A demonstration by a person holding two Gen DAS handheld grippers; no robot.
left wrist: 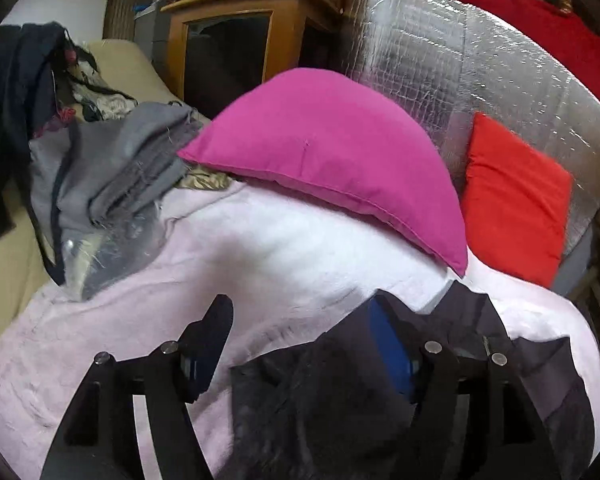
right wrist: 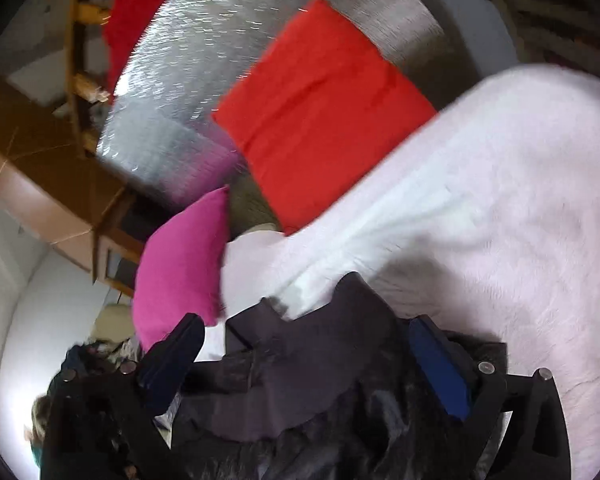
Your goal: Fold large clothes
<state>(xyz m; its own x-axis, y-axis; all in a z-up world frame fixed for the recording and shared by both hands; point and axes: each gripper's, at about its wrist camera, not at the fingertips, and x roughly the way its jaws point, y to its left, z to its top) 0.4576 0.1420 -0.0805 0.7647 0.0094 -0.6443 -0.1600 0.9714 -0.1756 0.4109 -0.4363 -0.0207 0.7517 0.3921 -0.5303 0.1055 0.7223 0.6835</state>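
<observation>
Soft, fleecy pale pink blanket (left wrist: 260, 264), matt and faintly napped, across the middle of the left wrist view. Thin dark garment (left wrist: 340, 392) at lower centre, smooth with a slight synthetic sheen. Woven matt cotton on the magenta cushion (left wrist: 324, 152) and the red cushion (left wrist: 512, 200). Crinkled, mirror-bright quilted foil sheet (left wrist: 440, 60) at upper right. Varnished, semi-gloss wooden cabinet (left wrist: 240, 12) at upper centre, with a dark glossy glass panel. Frayed matt grey cloth (left wrist: 120, 168) at left. Matt black hard plastic on the gripper fingers (left wrist: 212, 336), with bare metal pins.
</observation>
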